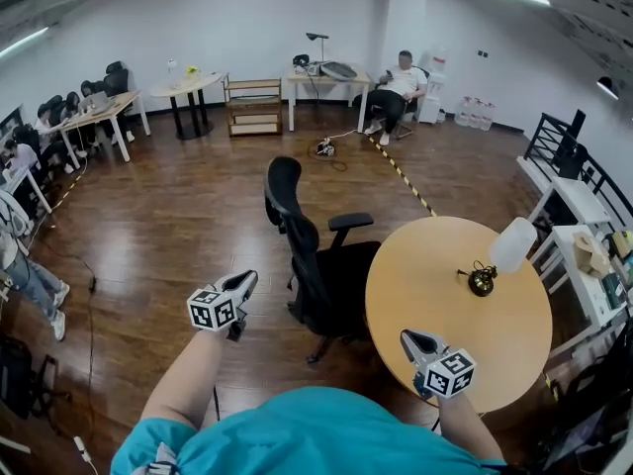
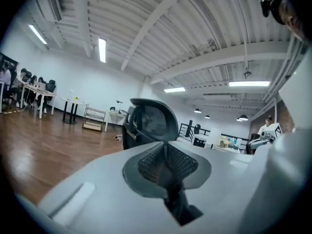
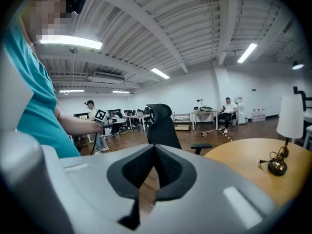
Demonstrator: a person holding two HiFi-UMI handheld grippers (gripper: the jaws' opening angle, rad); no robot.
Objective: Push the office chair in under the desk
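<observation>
- Left gripper (image 1: 247,283) has its jaws together with nothing between them. It hangs just beside the backrest of the office chair (image 1: 318,265), and I cannot tell whether it touches it.
- Right gripper (image 1: 410,342) is likewise closed and empty, over the near-left edge of the round desk (image 1: 445,300).
- The chair stands at the desk's left edge, facing it, with the seat close against the rim. I cannot tell whether any of it is already under.
- Closed tips make a narrow point. If I press off-centre on the backrest, I expect the seat to swivel instead of rolling, or the tip to skid off.
- The armrest (image 1: 351,222) worries me: if it sits no lower than the rim, it will strike the edge and stop the chair.
- Such a knock could rock the lamp (image 1: 514,244), which stands toward the desk's far edge on a small base.
- The desktop hides the desk's leg, so the castors may jam on it.
- Striped floor tape (image 1: 401,174), a power strip (image 1: 324,148) and a seated person (image 1: 399,89) are well apart beyond the chair, none in the way.
</observation>
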